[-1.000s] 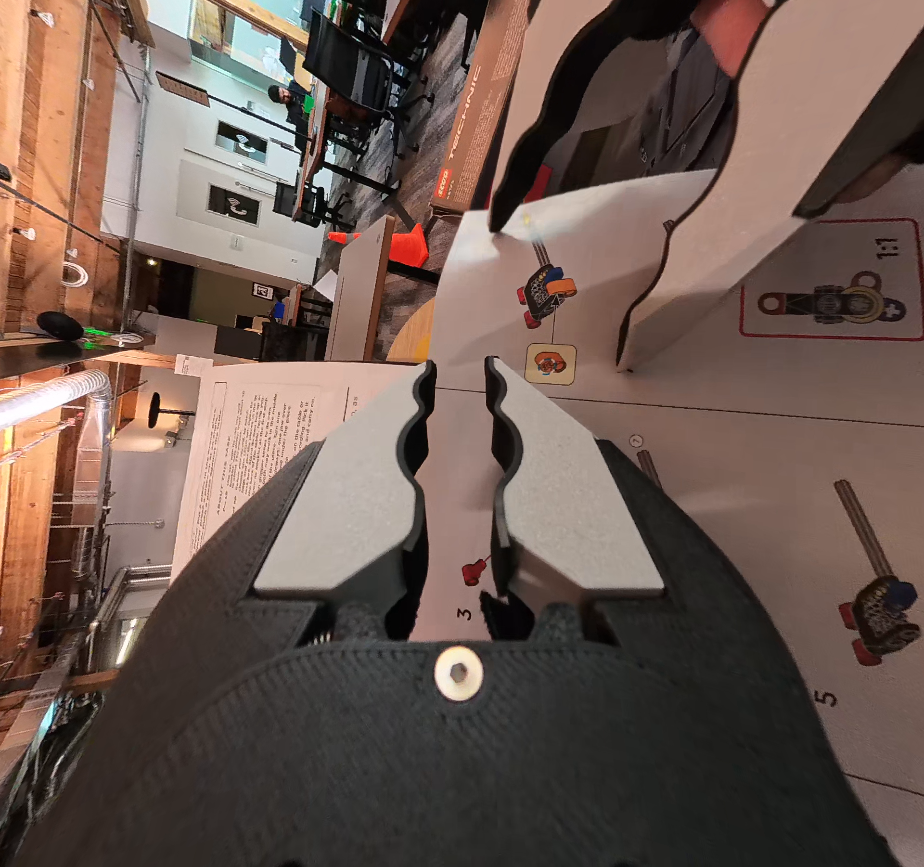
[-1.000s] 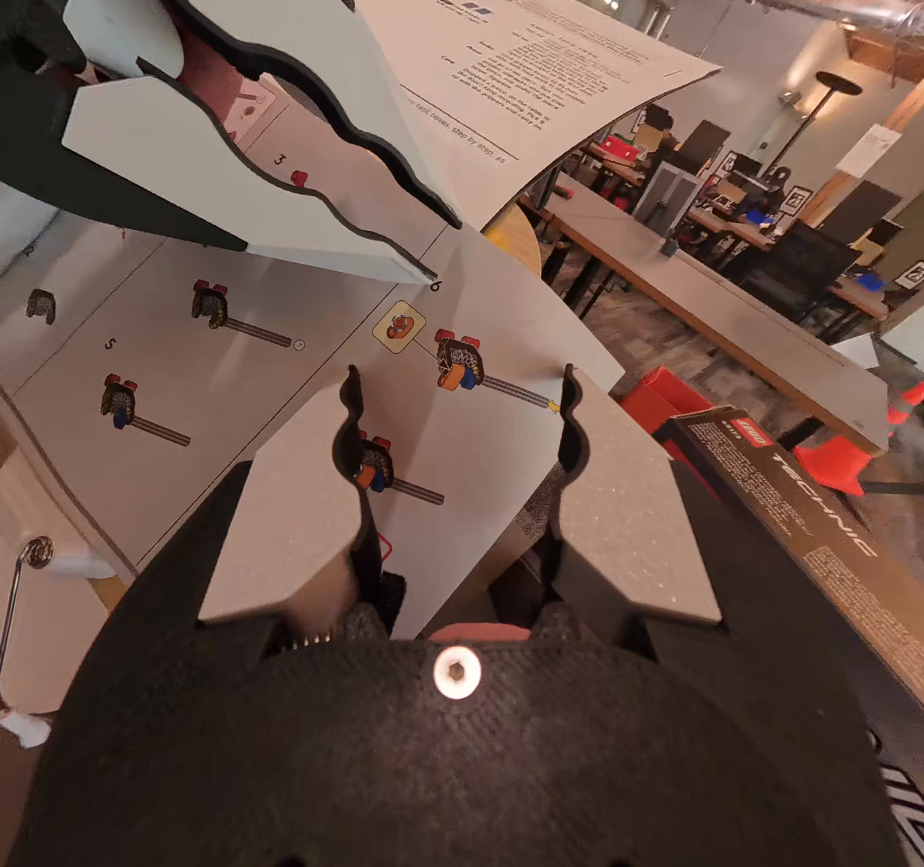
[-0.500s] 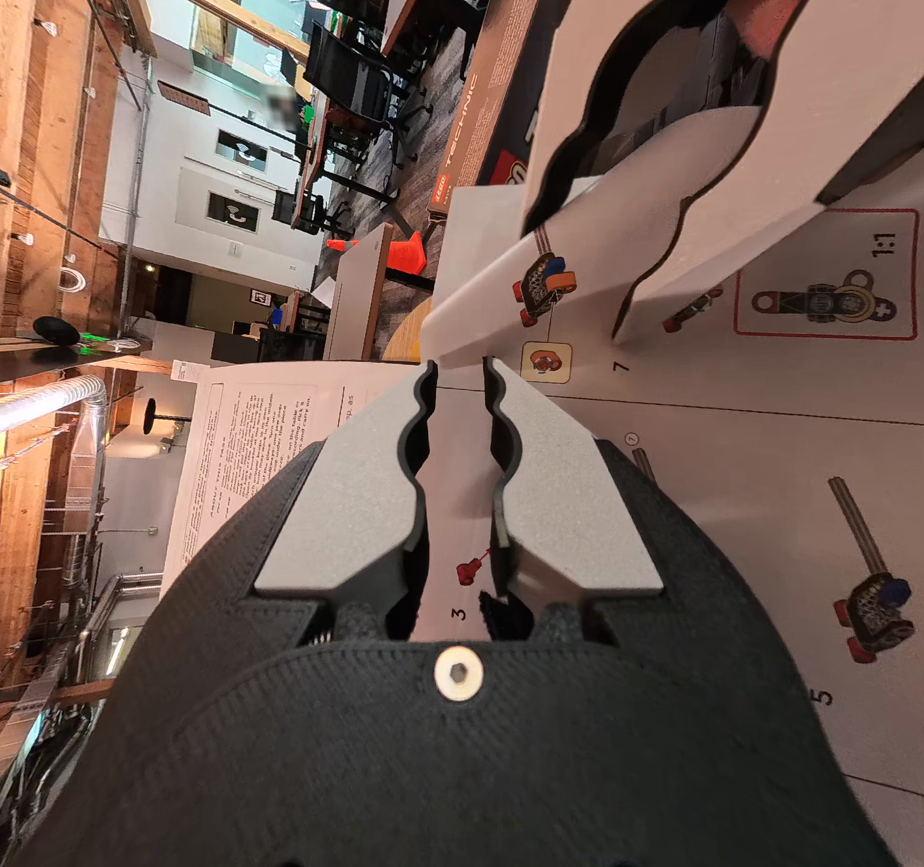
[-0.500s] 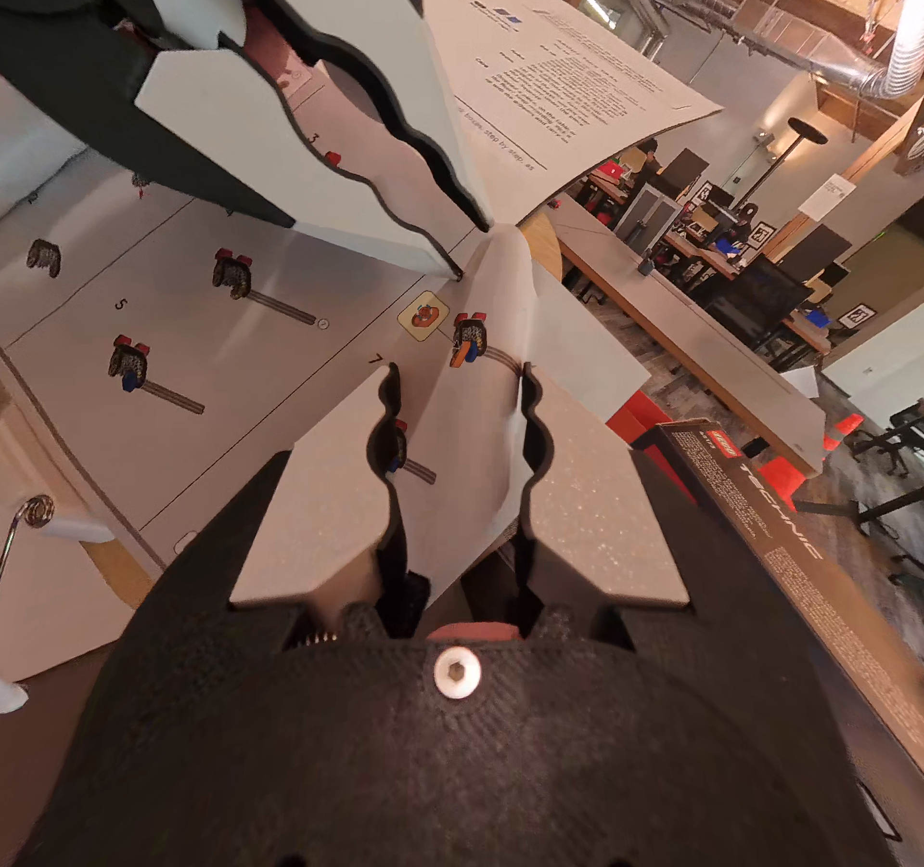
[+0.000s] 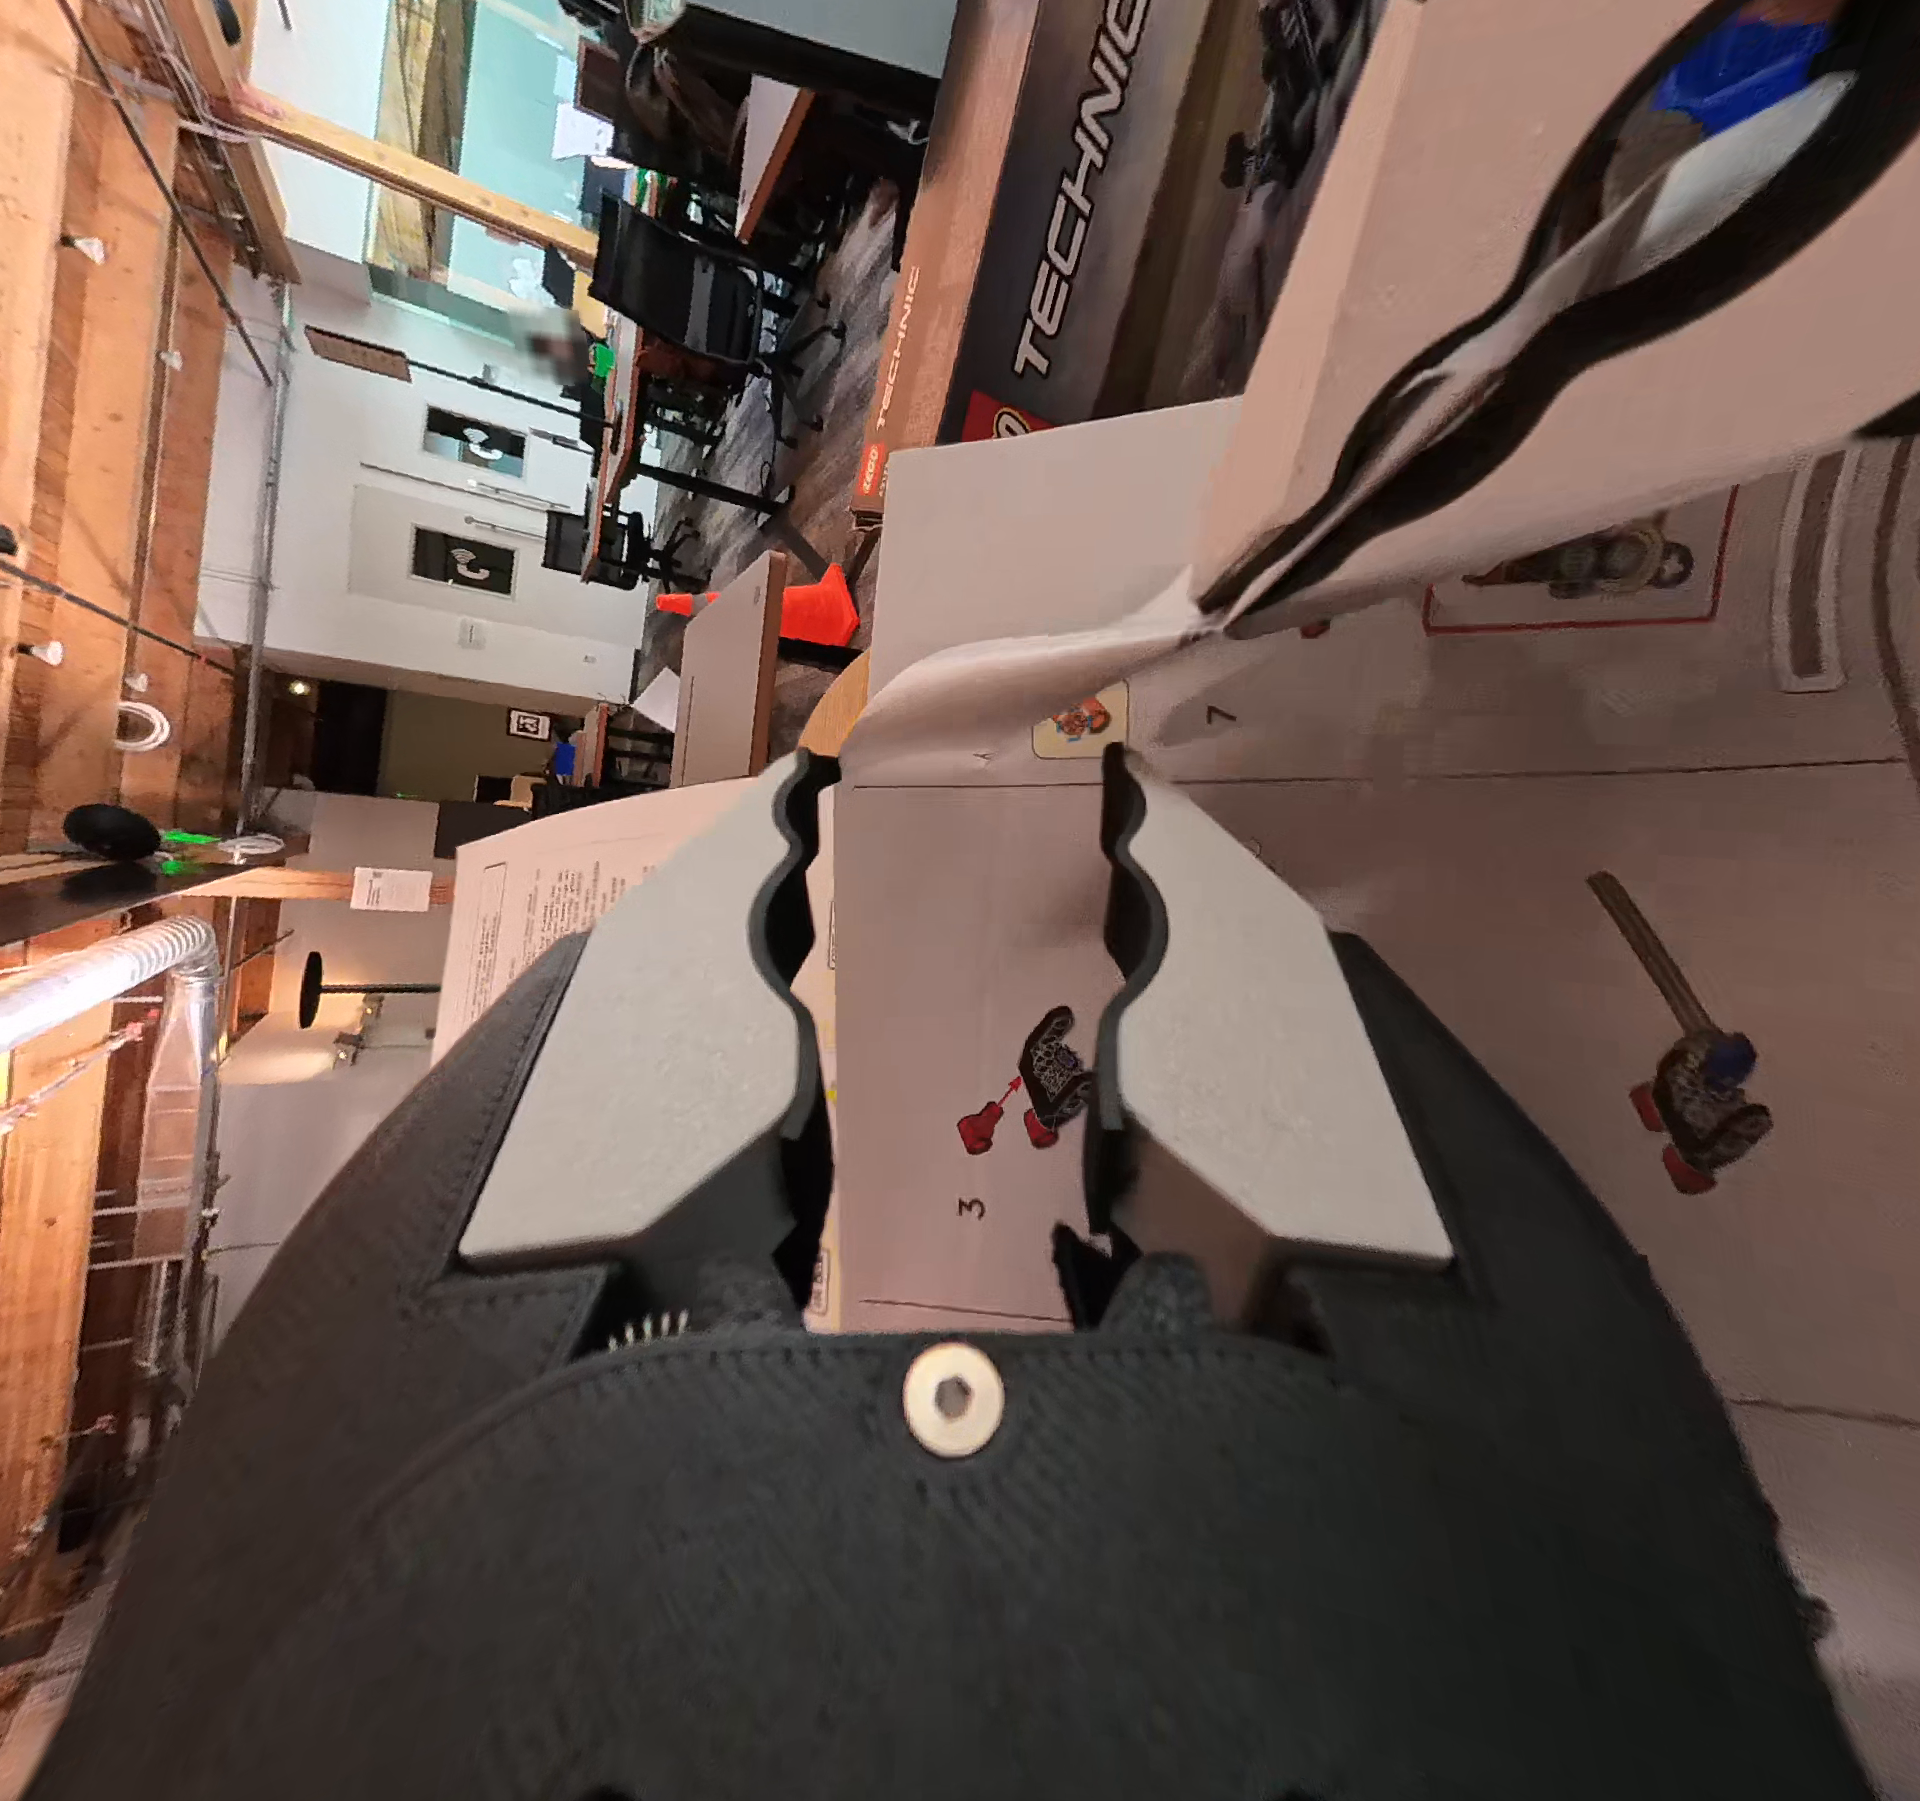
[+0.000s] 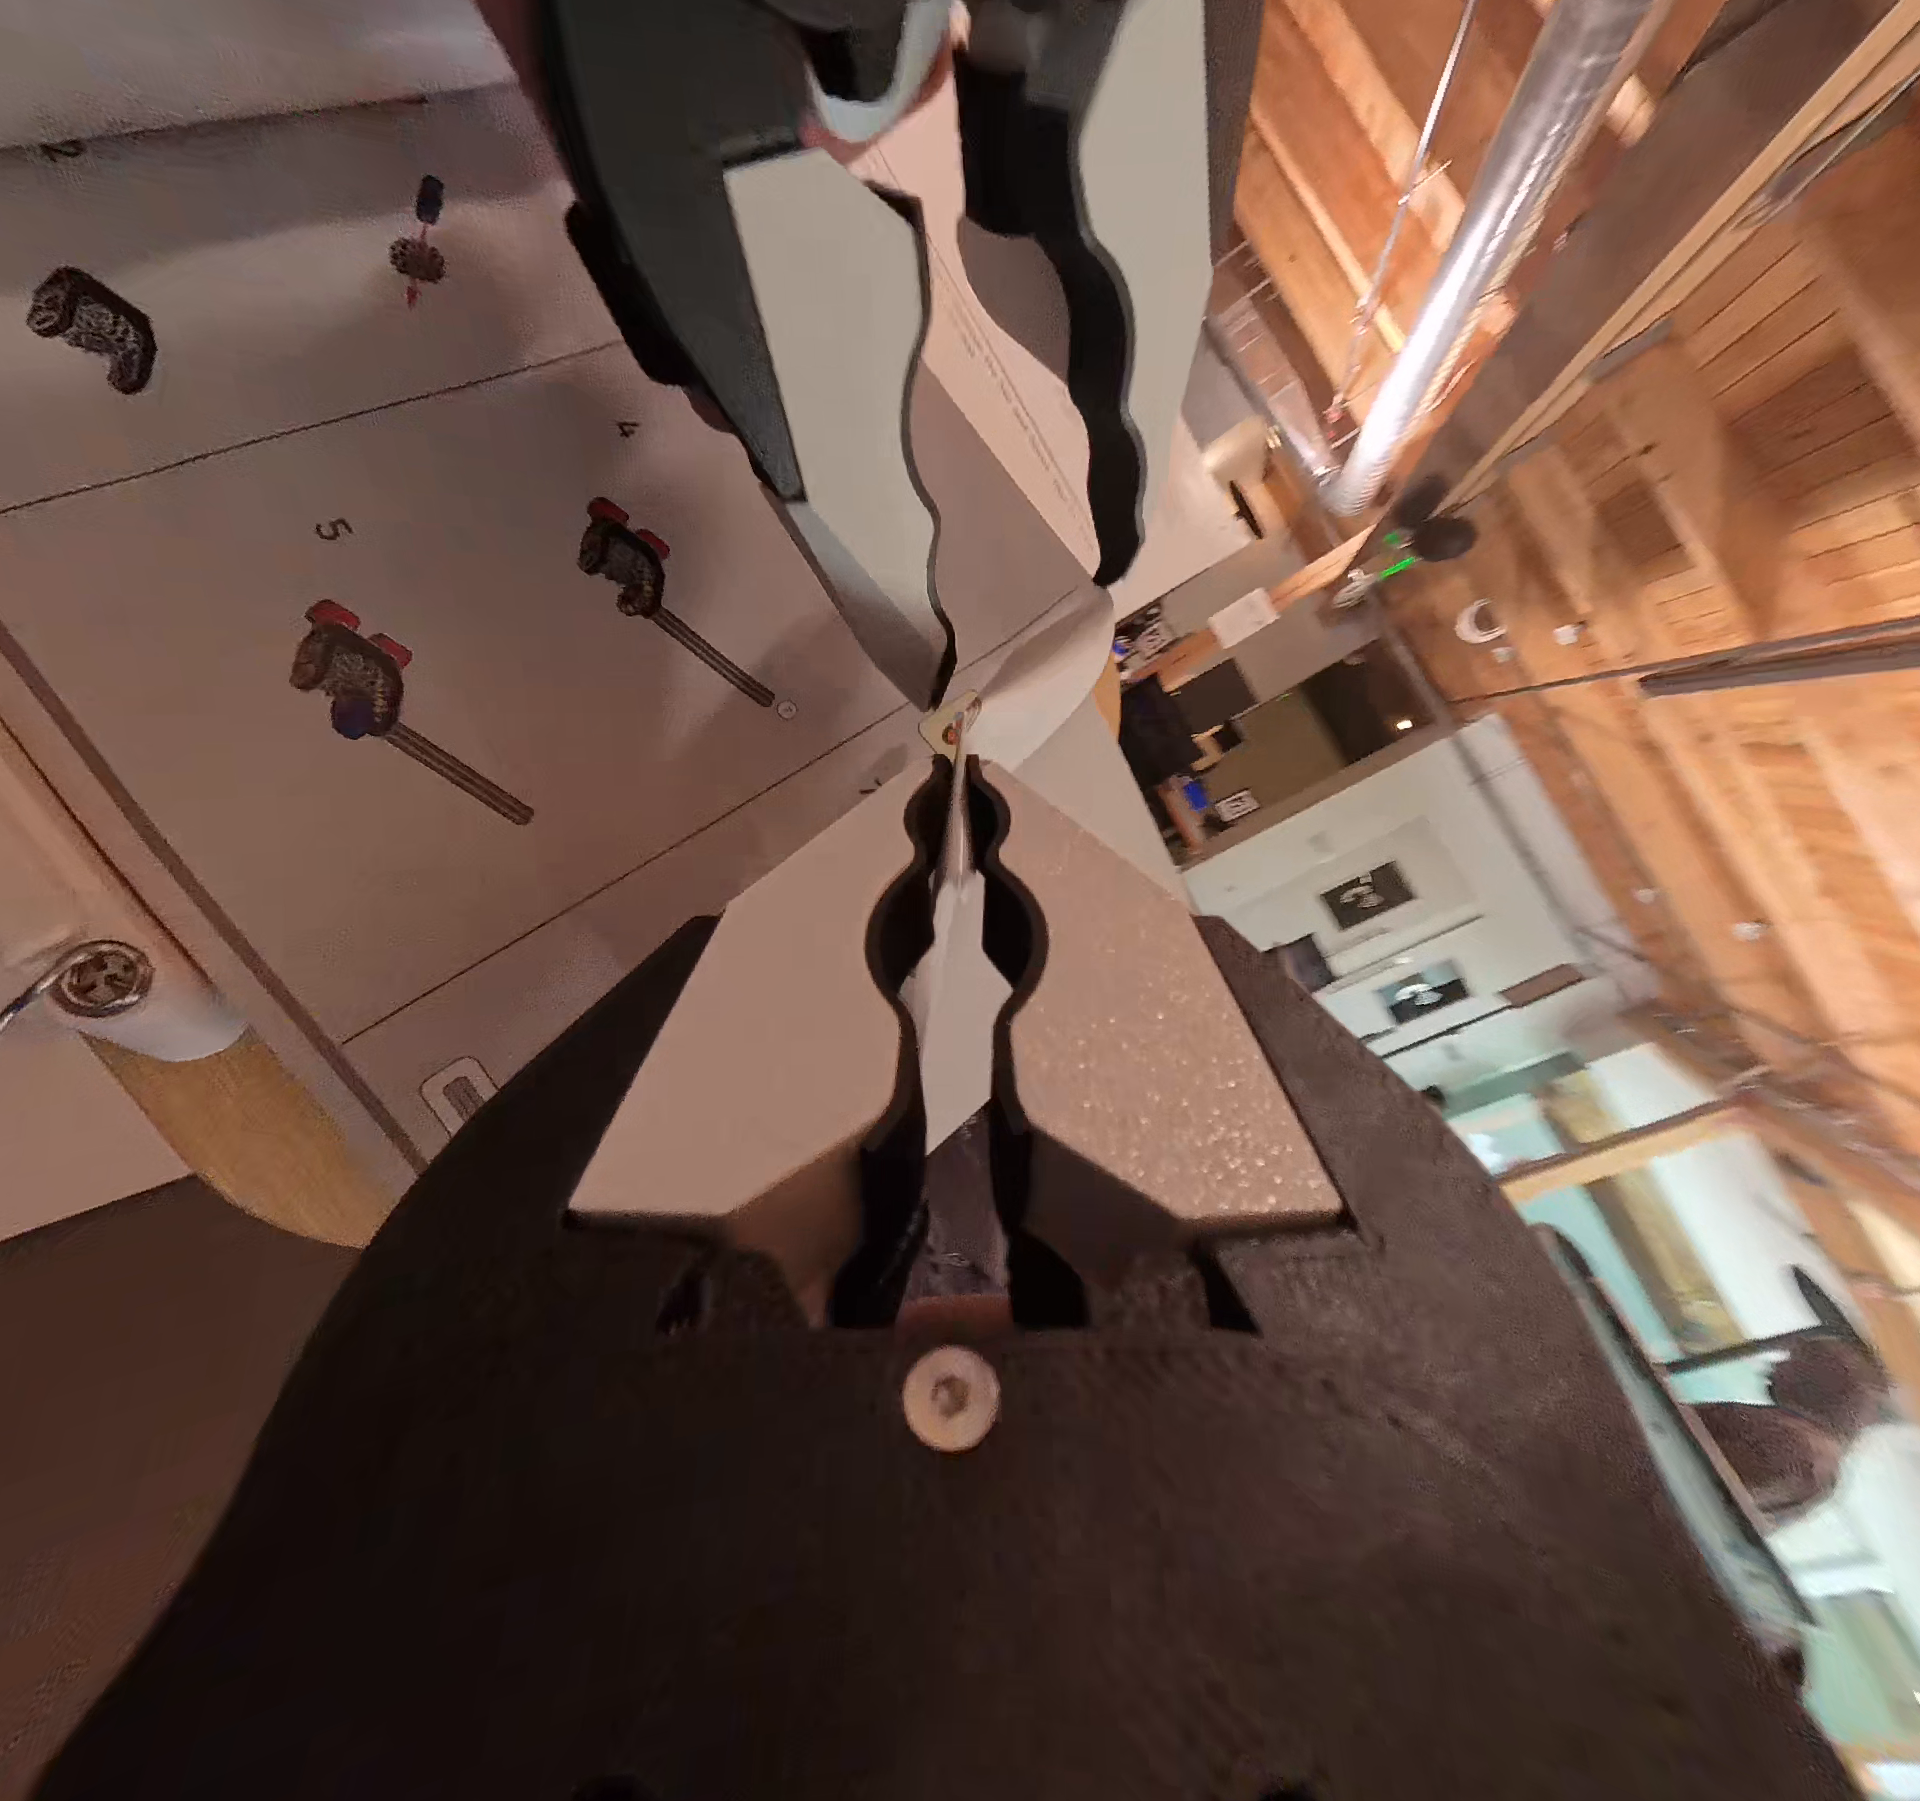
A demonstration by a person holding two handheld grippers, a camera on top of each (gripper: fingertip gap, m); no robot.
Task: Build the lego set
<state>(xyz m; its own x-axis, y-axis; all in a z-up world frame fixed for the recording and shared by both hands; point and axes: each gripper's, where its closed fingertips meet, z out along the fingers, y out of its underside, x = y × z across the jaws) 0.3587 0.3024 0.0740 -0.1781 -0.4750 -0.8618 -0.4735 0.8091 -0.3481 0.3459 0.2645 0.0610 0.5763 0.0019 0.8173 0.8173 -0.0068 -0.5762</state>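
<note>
The open instruction booklet (image 5: 1455, 920) lies under both grippers and also shows in the right wrist view (image 6: 416, 556). My right gripper (image 6: 956, 780) is shut on the corner of a page (image 6: 1039, 671) and holds it lifted and curled. In the left wrist view the right gripper (image 5: 1216, 608) pinches that page (image 5: 1039, 671) at the upper right. My left gripper (image 5: 961, 775) is open, its fingers standing on either side of a strip of the booklet. It shows at the top of the right wrist view (image 6: 1023, 619), tips close to the right gripper's.
The dark lego box (image 5: 1039, 193) lies beyond the booklet. A printed text sheet (image 5: 540, 910) sticks out to the left. Orange cones (image 5: 821, 608) and office desks are far behind. A metal ring on a white tag (image 6: 94, 977) sits by the wooden table edge (image 6: 208, 1128).
My left gripper has opened and let go of the page. My right gripper has shut on the page corner, rolled over and lifted it.
</note>
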